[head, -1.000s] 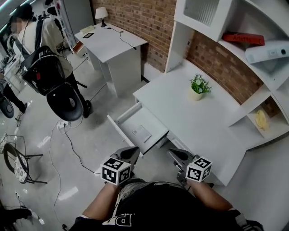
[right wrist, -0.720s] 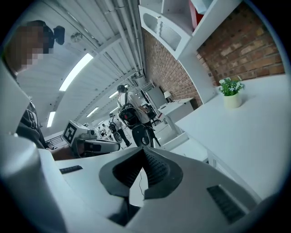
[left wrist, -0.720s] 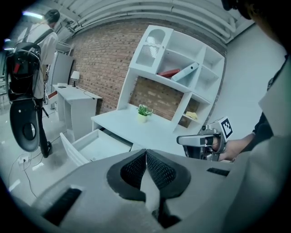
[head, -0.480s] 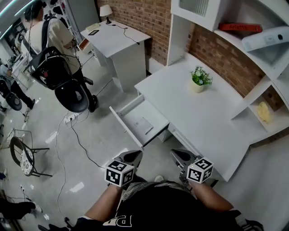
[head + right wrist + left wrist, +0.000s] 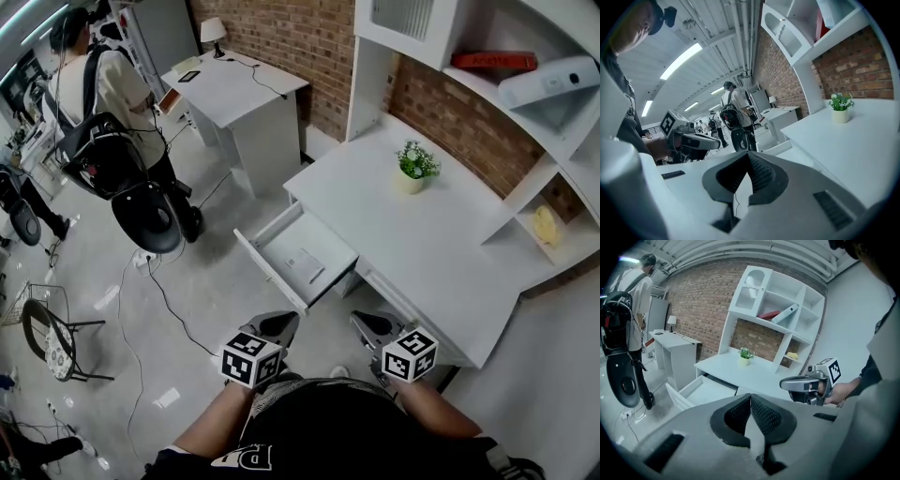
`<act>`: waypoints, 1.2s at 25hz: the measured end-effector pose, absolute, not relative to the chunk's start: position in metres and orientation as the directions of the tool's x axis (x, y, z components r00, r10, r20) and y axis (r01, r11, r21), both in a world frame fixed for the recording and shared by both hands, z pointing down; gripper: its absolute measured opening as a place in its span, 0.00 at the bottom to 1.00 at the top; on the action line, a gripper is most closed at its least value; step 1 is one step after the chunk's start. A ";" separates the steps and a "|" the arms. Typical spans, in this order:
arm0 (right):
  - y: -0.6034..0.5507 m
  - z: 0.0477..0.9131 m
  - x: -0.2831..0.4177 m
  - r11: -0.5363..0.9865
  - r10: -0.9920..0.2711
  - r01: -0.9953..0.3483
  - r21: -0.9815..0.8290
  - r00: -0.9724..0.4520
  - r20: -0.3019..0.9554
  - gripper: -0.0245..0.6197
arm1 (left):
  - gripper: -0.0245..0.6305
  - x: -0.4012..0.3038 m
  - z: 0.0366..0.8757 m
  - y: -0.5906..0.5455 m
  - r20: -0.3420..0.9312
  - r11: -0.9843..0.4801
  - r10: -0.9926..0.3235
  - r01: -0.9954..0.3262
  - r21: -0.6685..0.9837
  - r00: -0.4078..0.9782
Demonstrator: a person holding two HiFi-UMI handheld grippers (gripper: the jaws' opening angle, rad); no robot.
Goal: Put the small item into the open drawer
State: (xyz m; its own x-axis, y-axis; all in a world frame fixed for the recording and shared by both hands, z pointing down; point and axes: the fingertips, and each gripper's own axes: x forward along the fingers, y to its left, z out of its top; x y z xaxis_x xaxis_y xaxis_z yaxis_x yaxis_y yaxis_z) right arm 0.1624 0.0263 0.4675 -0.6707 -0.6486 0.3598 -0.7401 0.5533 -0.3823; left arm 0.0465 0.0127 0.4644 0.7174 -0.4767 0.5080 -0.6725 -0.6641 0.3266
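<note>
The white desk [image 5: 422,253] has one drawer [image 5: 274,242] pulled open toward the floor, with a flat white card [image 5: 307,265] lying in it. A small potted plant [image 5: 413,172] stands on the desktop. A yellow item [image 5: 546,225] lies in a low shelf cubby at the right. My left gripper [image 5: 281,322] and right gripper [image 5: 364,322] hover side by side in front of my body, short of the drawer and over the floor. Both are shut, with nothing between the pads. The left gripper [image 5: 750,397] view shows the drawer [image 5: 704,389] ahead; the right gripper [image 5: 748,155] view shows the desktop [image 5: 848,145].
A person with a backpack [image 5: 98,84] stands by a black office chair [image 5: 141,202] at the left. A second white desk [image 5: 234,94] with a lamp is at the back. Cables [image 5: 159,300] run over the floor. Upper shelves [image 5: 525,84] hold a red book.
Both grippers have drifted slightly with my body, still shut. The head view has shifted, so the desk and open drawer sit a little further right in it.
</note>
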 end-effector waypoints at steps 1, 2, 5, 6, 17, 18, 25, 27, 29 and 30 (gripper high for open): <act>0.027 0.467 0.157 0.553 -0.649 -0.742 -0.379 -0.669 0.363 0.04 | 0.06 0.043 0.465 0.013 0.509 -0.669 -0.470 -0.667 0.327 0.721; 0.027 0.468 0.153 0.552 -0.649 -0.744 -0.375 -0.667 0.368 0.04 | 0.06 0.040 0.466 0.014 0.509 -0.674 -0.465 -0.662 0.327 0.725; 0.028 0.470 0.145 0.547 -0.650 -0.754 -0.364 -0.657 0.384 0.04 | 0.06 0.033 0.468 0.013 0.506 -0.684 -0.455 -0.652 0.328 0.733; 0.028 0.471 0.144 0.545 -0.650 -0.757 -0.361 -0.653 0.388 0.04 | 0.06 0.032 0.468 0.013 0.504 -0.686 -0.454 -0.649 0.328 0.735; 0.036 0.472 0.129 0.518 -0.668 -0.781 -0.349 -0.624 0.404 0.04 | 0.06 0.014 0.469 0.016 0.509 -0.701 -0.432 -0.632 0.331 0.745; 0.038 0.472 0.127 0.518 -0.668 -0.781 -0.350 -0.625 0.404 0.04 | 0.06 0.014 0.469 0.017 0.508 -0.702 -0.431 -0.631 0.331 0.746; 0.046 0.476 0.123 0.514 -0.666 -0.785 -0.346 -0.619 0.416 0.04 | 0.06 0.011 0.468 0.023 0.495 -0.702 -0.434 -0.627 0.337 0.752; 0.049 0.480 0.122 0.511 -0.663 -0.786 -0.349 -0.618 0.421 0.04 | 0.06 0.011 0.471 0.026 0.497 -0.704 -0.429 -0.624 0.338 0.754; 0.050 0.481 0.121 0.512 -0.661 -0.784 -0.350 -0.620 0.423 0.04 | 0.06 0.010 0.473 0.028 0.499 -0.702 -0.428 -0.625 0.341 0.754; 0.050 0.481 0.120 0.514 -0.660 -0.783 -0.350 -0.622 0.422 0.04 | 0.06 0.010 0.473 0.028 0.498 -0.701 -0.429 -0.625 0.343 0.754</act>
